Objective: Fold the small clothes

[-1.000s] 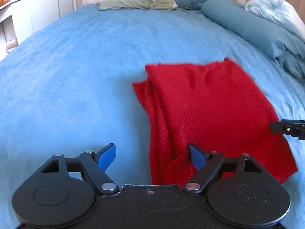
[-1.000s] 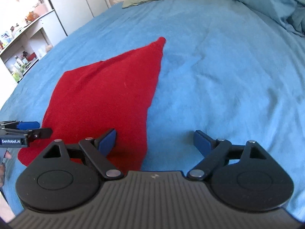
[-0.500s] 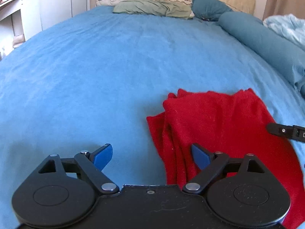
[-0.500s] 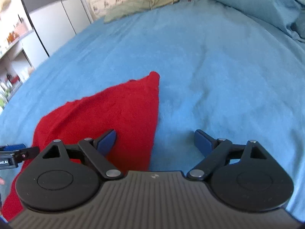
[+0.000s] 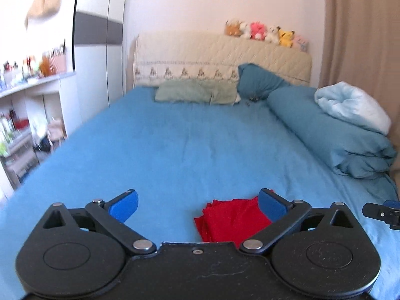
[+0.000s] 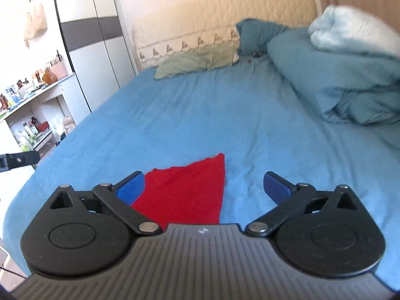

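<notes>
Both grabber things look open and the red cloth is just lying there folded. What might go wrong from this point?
The red cloth lies near the bed's front edge, folded, its layered edges showing on the left. Neither the left gripper nor the right gripper holds it; both stand open. Risks, as a guess: a jaw closing on only the top layer could pull the fold open, and a careless push might drag it off the edge.

Folded cloth (image 5: pixel 232 218) lying on the bed (image 5: pixel 190 150), near its foot edge. Far beyond the cloth, pillows (image 5: pixel 197 93) against the headboard (image 5: pixel 220 57), toys (image 5: pixel 265 31) atop it. Right of the cloth, rolled duvet (image 5: pixel 332 135). Left of the bed, shelves (image 5: pixel 22 125).
</notes>
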The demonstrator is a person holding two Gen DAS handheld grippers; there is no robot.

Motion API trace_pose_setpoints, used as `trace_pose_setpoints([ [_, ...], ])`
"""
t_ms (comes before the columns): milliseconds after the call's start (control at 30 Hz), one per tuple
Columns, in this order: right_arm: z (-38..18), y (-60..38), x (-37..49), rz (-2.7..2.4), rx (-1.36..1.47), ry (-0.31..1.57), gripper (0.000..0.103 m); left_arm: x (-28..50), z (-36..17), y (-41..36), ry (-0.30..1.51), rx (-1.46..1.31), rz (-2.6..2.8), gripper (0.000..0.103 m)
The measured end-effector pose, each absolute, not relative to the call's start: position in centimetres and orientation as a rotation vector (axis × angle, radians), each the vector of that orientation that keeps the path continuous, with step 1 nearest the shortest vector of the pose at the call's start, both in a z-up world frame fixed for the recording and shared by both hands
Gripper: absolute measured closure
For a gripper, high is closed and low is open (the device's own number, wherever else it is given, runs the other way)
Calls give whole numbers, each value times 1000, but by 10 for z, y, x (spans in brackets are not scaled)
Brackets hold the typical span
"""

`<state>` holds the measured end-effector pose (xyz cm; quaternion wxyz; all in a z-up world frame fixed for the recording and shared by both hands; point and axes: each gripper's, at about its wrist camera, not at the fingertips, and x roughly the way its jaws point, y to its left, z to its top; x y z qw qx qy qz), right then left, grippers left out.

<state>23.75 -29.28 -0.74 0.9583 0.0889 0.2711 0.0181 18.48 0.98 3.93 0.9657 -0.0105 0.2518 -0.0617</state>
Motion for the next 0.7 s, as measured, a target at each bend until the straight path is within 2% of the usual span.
trace_pose_setpoints([
  [133,21,-274,178,26,159,573,0,132,48,7,522,3,-105,0],
  [267,29,-258,122,6,128,594,0,88,33,-1,547,50,-91,0],
  [500,7,-233,61,-55,50,661,0,32,-2,-3,632,51,-95,0],
  [700,-19,-222,39,-79,46,718,0,13,-18,-7,663,80,-96,0],
])
